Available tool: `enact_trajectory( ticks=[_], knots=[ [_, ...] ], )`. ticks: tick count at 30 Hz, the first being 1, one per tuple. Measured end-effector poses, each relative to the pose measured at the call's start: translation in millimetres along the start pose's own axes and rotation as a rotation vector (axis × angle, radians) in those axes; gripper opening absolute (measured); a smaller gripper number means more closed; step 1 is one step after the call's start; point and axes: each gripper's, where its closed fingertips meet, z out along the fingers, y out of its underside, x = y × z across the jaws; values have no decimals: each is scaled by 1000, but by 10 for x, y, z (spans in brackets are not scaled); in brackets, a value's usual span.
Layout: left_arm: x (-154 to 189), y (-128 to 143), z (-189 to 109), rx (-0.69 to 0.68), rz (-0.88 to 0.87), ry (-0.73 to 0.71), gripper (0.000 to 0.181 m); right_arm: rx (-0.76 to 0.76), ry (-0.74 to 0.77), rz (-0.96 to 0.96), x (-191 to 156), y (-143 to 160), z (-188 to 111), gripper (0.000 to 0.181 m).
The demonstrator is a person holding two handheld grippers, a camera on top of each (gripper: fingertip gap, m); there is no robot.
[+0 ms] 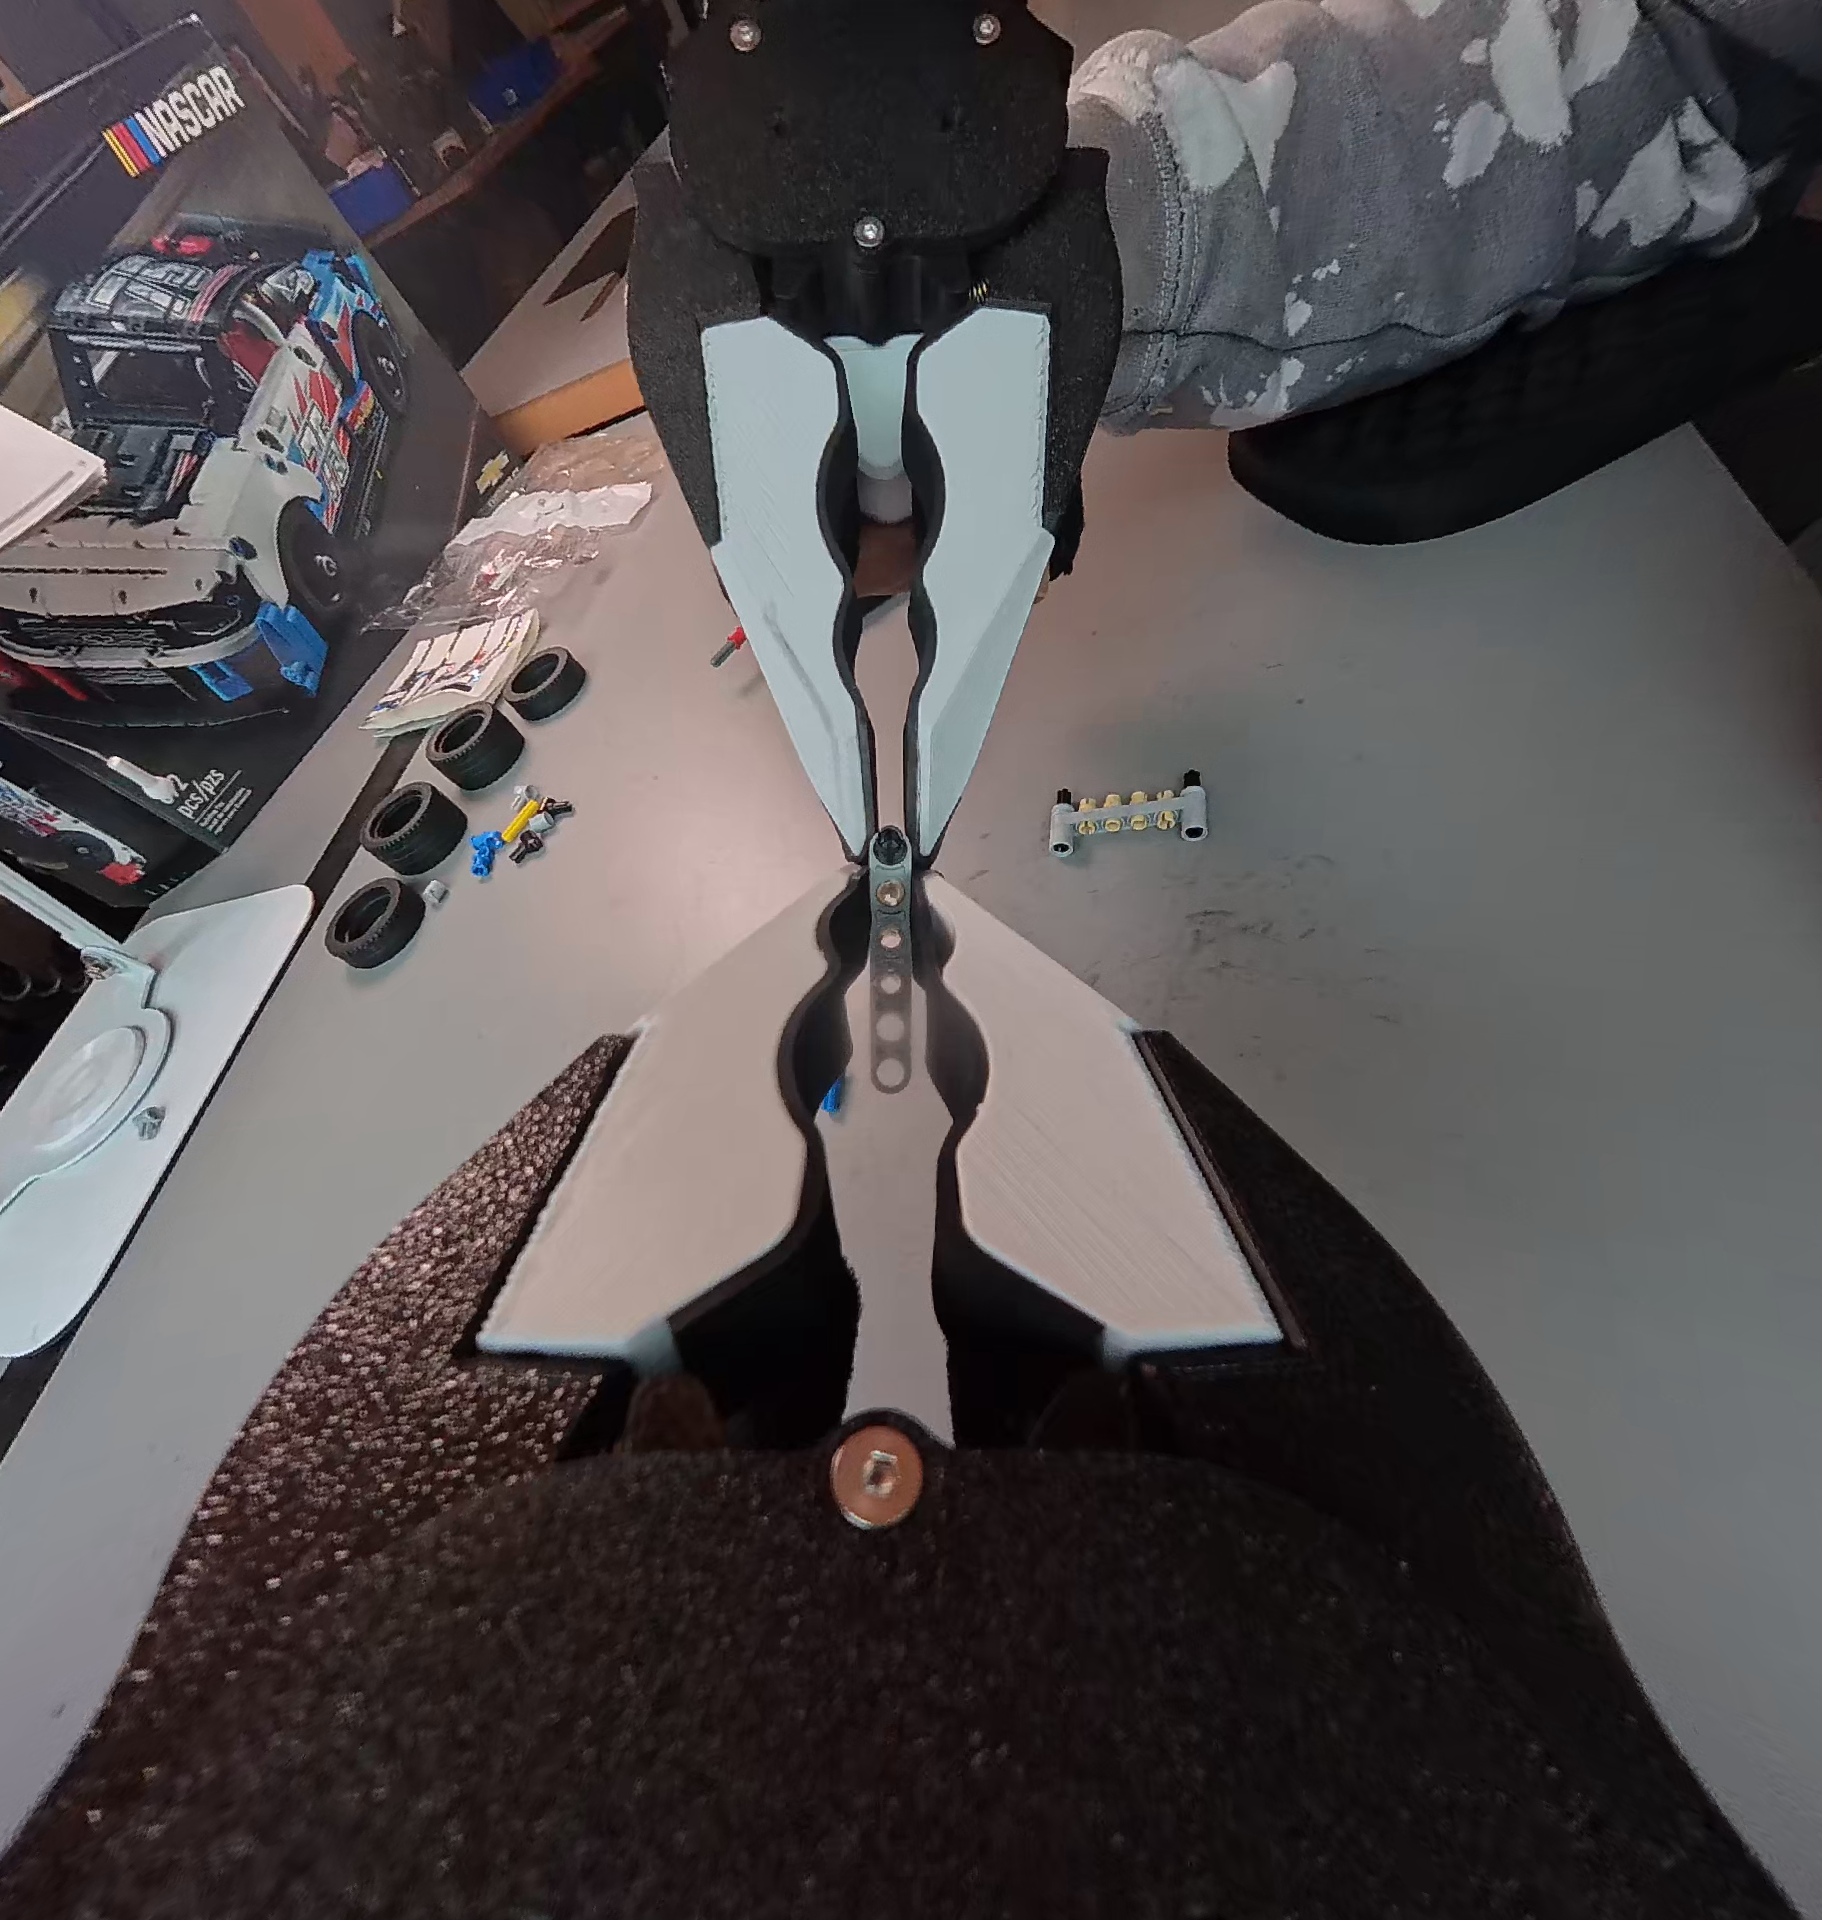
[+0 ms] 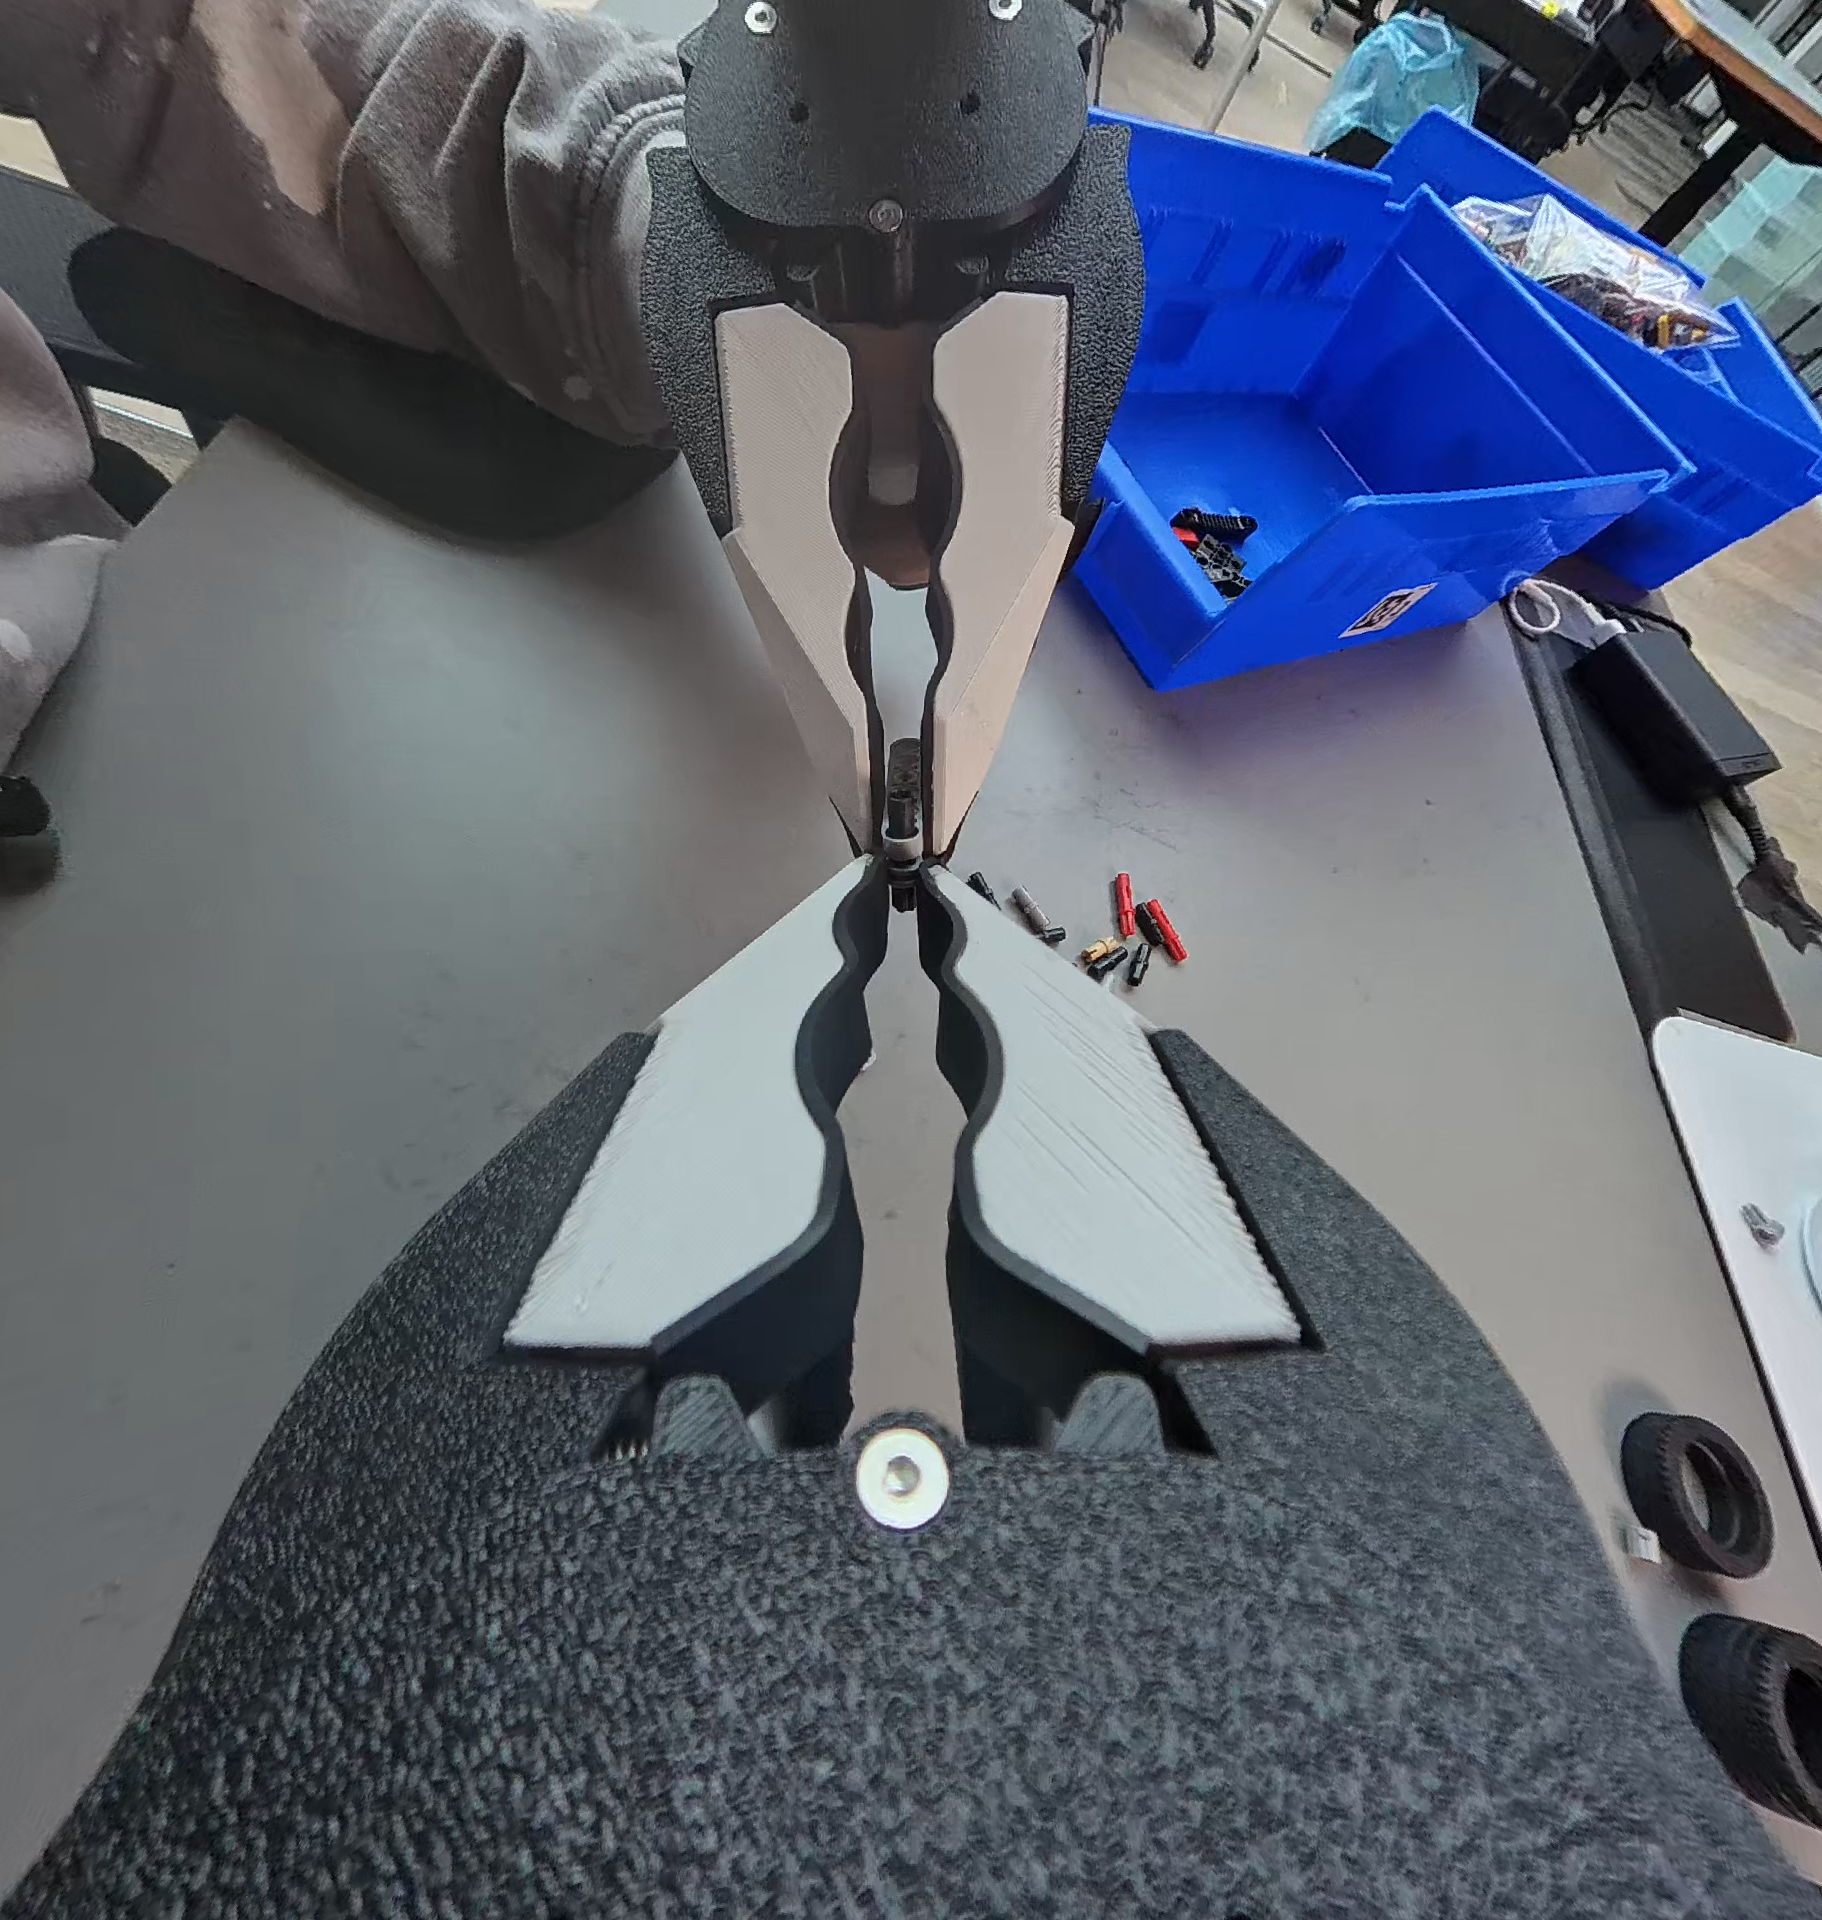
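A grey bench (image 1: 1406, 644) in a workshop carries loose tyres (image 1: 413, 828), a model-car box (image 1: 190, 436) and blue bins (image 2: 1406, 416). Above it the two tools meet tip to tip. The left tool (image 1: 891, 883) is clamped on a grey perforated beam (image 1: 891, 997). The right tool (image 2: 902, 878) pinches a small black pin (image 2: 902, 894), which touches the beam's end hole. A short pinned beam assembly (image 1: 1130, 821) lies nearby on the bench.
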Motion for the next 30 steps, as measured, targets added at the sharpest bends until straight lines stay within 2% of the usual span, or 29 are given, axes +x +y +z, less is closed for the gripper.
enact_trajectory(
  ticks=[1,6,13,22,26,30],
  knots=[
    [2,12,3,-6,-1,2,6,-2,-2,2,0,12,9,6],
    [-15,29,3,-11,-12,4,6,17,-21,34,12,35,23,6],
    [-34,-24,-38,69,-111,41,7,73,3,72,31,-78,-1,7],
    [-8,-133,-82,136,-158,73,7,123,11,25,5,-196,-64,5],
    [-44,-180,-91,192,-281,109,7,180,-15,102,56,-218,-108,4],
    [-229,-358,-181,380,-525,131,7,373,3,282,247,-419,-237,0]
  ],
)
